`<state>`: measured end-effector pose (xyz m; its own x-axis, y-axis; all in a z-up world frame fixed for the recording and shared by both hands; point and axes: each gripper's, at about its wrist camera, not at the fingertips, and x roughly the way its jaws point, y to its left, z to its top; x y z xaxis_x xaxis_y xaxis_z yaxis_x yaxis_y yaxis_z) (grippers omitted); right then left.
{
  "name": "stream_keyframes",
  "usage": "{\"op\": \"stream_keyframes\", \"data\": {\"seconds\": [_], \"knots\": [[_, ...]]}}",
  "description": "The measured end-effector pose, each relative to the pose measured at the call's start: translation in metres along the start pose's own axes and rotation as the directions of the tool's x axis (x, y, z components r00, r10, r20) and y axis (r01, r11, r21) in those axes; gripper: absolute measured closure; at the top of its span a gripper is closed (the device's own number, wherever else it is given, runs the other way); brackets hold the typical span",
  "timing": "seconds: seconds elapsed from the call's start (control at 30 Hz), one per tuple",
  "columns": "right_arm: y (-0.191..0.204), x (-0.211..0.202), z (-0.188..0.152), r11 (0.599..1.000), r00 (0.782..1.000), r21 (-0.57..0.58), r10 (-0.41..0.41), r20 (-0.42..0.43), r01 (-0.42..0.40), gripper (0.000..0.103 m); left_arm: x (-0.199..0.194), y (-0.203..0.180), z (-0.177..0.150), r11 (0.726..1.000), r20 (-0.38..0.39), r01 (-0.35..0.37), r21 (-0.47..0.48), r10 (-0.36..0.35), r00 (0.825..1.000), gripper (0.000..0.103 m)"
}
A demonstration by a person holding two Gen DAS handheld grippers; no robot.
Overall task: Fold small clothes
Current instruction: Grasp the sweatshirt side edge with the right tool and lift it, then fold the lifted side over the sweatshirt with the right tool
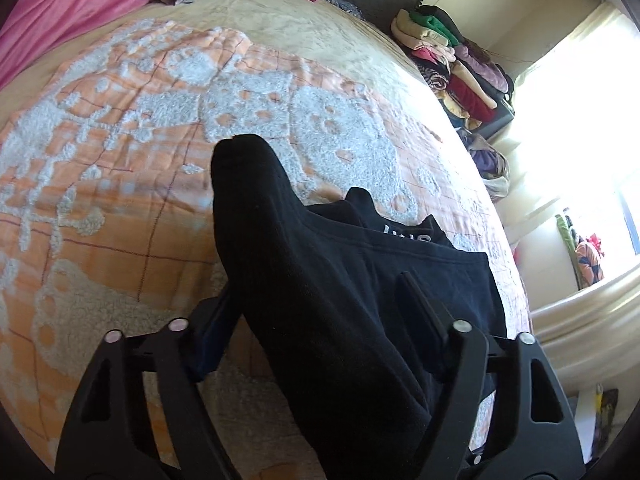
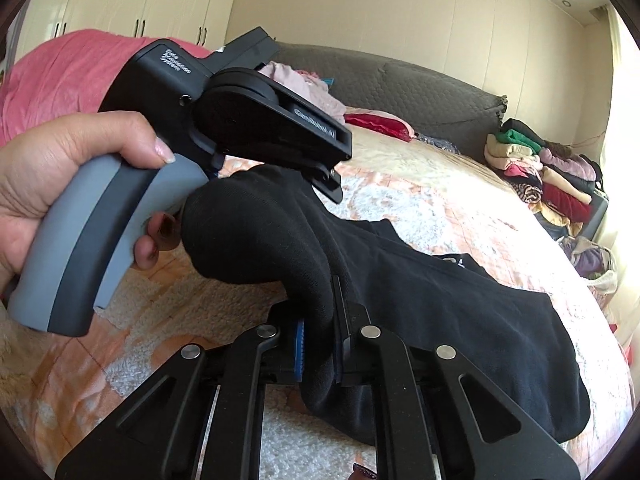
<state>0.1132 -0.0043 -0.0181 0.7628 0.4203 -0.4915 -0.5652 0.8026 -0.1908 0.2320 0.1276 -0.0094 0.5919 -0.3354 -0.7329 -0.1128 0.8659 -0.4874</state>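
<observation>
Your left hand (image 2: 60, 176) wraps the grey handle, thumb on top, and your left gripper (image 1: 316, 312) stands partly spread around the black garment (image 1: 320, 280). Your right gripper (image 2: 320, 344) is clamped tight on the cloth.

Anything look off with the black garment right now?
The garment isn't flat: one end is bunched up off the bedspread, pinched in the right tongs. The left tongs straddle it, not visibly clamped. No damage shows.

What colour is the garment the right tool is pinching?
Black garment, with small white lettering near its edge; it shows best in the right wrist view.
</observation>
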Motion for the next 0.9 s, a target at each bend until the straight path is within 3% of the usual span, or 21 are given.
{"op": "stream_keyframes", "data": {"seconds": [0.1, 0.17, 0.3, 0.9], "knots": [[-0.005, -0.005, 0.000, 1.000, 1.000, 0.021, -0.007, 0.011, 0.006, 0.094, -0.003, -0.013, -0.002, 0.999, 0.011, -0.019, 0.029, 0.019, 1.000, 0.068], [-0.009, -0.010, -0.001, 0.999, 1.000, 0.045, -0.012, 0.019, 0.011, 0.094, -0.007, -0.021, -0.002, 0.998, 0.024, -0.035, 0.051, 0.033, 0.999, 0.075], [-0.019, -0.022, -0.002, 0.996, 0.999, 0.093, -0.021, 0.036, 0.018, 0.095, -0.016, -0.037, -0.001, 0.997, 0.040, -0.032, 0.073, 0.029, 0.999, 0.079], [-0.072, -0.077, -0.010, 0.958, 0.992, 0.283, -0.077, 0.097, 0.046, 0.096, -0.031, -0.128, -0.003, 0.977, 0.093, -0.066, 0.204, 0.047, 0.995, 0.079]]}}
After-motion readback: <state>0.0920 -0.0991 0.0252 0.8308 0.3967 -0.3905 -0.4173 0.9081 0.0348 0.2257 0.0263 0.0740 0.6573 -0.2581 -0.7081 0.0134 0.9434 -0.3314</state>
